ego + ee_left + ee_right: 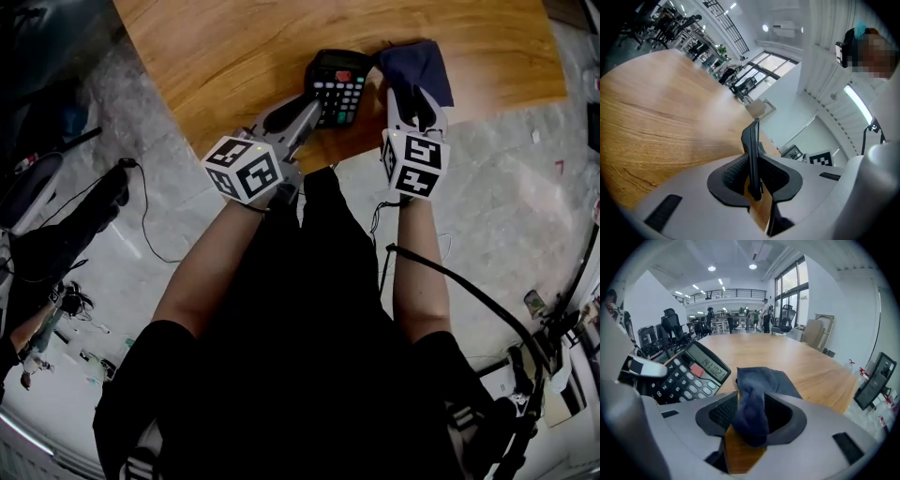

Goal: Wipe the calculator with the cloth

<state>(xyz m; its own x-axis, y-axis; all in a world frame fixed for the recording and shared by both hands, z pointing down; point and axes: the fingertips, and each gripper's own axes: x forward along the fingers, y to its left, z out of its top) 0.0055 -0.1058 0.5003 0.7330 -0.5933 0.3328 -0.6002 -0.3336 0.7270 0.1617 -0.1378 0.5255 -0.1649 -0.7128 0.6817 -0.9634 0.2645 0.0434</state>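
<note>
Left gripper (755,176) is pinched on the calculator (337,86), jaws part closed on its thin near-left edge. We reckon that hold is there to stop it skating on the table (206,47) under a wipe. The calculator sits by the table's near edge, at our 12 o'clock, keys facing up. The cloth (419,70) lies just beside it, at its 3 o'clock. Right gripper (751,418) stands wide open over the cloth, a bunched fold loose between its jaws, not pinched. By our judgement it must close on that fold before any wiping starts.
</note>
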